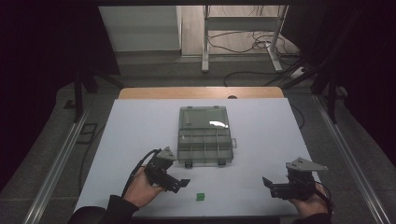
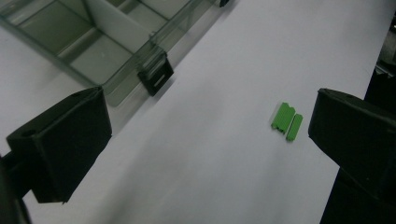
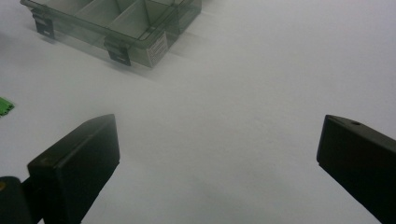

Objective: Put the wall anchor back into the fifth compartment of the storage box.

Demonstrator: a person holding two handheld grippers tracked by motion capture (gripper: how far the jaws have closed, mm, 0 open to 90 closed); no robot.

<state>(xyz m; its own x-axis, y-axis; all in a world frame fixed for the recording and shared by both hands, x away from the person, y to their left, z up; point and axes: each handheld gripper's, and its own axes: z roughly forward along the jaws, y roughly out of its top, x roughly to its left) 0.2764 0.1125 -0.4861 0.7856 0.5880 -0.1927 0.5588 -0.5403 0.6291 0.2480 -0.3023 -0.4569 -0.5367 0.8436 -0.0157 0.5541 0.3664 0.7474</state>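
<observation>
- We hold the left hand-held gripper (image 1: 180, 183) with jaws wide apart, clamping nothing; the green pieces (image 1: 200, 196) lie on the white surface (image 1: 261, 140) at its 4 o'clock
- Our right hand-held gripper (image 1: 267, 183) gapes too, empty
- The open organizer box (image 1: 204, 135) sits at 12 o'clock

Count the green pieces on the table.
2: the wider green piece and the narrow green piece lie side by side on the white table, nearest the left gripper.
</observation>
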